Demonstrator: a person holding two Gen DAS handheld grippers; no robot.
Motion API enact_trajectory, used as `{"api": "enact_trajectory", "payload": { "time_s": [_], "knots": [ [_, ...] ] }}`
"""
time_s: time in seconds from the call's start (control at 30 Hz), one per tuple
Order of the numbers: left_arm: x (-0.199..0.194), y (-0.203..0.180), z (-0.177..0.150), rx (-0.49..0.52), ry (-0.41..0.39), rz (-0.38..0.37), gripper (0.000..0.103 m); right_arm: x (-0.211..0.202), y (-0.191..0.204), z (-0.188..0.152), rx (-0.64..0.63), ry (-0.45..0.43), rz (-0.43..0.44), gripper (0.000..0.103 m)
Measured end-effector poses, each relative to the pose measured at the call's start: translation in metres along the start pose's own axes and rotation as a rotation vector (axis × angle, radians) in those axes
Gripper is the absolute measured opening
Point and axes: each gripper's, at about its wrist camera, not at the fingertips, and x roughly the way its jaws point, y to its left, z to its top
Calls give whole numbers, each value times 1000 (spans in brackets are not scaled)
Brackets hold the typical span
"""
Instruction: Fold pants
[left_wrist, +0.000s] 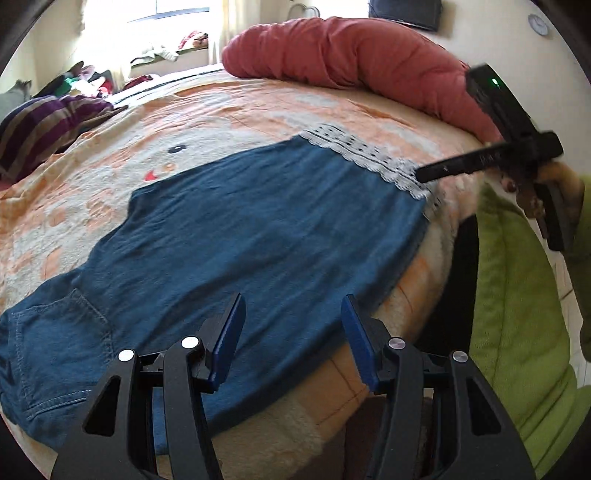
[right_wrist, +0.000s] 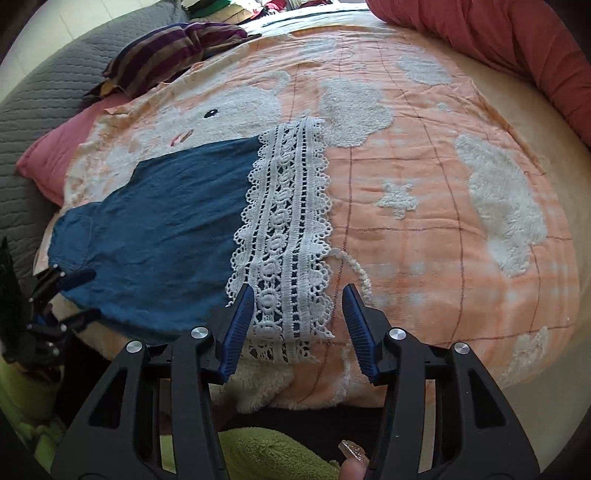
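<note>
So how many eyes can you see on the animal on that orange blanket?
1. A single dark oval eye sits on the white fluffy face of the orange blanket, just beyond the far edge of the blue pants. Another may lie hidden under the pants.

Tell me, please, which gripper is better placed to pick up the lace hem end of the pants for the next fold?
Right gripper: it hangs open directly over the lace hem. The left gripper sits nearer the waist.

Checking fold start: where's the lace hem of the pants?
In the right wrist view the lace hem lies flat on the peach blanket, right of the blue denim, running down between the open right gripper.
</note>
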Motion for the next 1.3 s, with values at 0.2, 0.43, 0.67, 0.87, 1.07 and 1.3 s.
{"api": "enact_trajectory", "payload": {
  "time_s": [0.2, 0.43, 0.67, 0.87, 1.07, 1.3],
  "knots": [
    [10, -13, -2, 67, 35, 24, 53, 8, -2, -3, 12, 26, 14, 32],
    [20, -18, -2, 95, 58, 19, 3, 2, 1, -3, -5, -11, -3, 15],
    [-7, -14, -4, 85, 31, -28, 2, -17, 17, -10, -57, -34, -26, 12],
    [8, -14, -16, 84, 83, -53, 3, 0, 13, -19, -45, 40, -74, 15],
    [9, -9, -19, 49, 89, -86, 9, -1, 15, -25, -53, 42, -134, 28],
    [-43, 21, -12, -43, -24, -67, 48, -48, 25, -23, -75, -106, -162, 42]
  ]
}}
